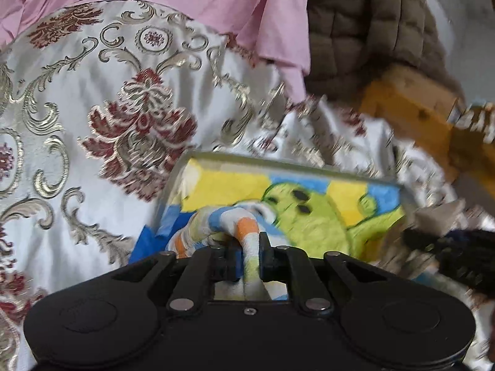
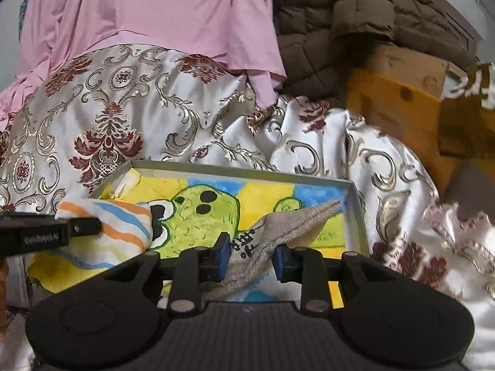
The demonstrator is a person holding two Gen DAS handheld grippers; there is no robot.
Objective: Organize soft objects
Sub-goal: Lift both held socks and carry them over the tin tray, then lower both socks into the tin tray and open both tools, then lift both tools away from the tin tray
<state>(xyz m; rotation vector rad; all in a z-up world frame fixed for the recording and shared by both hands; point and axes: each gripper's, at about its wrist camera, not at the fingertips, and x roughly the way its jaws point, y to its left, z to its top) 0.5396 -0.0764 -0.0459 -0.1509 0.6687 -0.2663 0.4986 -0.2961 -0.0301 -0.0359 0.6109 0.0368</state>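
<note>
A shallow grey-rimmed tray (image 1: 278,162) (image 2: 232,170) with a green cartoon creature painted on its floor lies on the bedcover. My left gripper (image 1: 247,247) is shut on a striped sock (image 1: 244,225) in white, orange, blue and yellow, which bunches over the tray's left part. From the right wrist, that striped sock (image 2: 117,225) and the left gripper (image 2: 89,225) appear at the left. My right gripper (image 2: 252,252) hovers over the tray's near edge. A grey knitted sock (image 2: 294,222) with black print lies loosely between its blue pads, its tip resting on the tray floor. The blurred right gripper (image 1: 433,241) enters from the right.
A white satin cover (image 2: 154,117) with gold and maroon ornament spreads under and around the tray. Behind it hang a pink cloth (image 2: 154,15) and a brown quilted jacket (image 2: 340,24). Yellow-brown cardboard boxes (image 2: 396,102) stand at the right.
</note>
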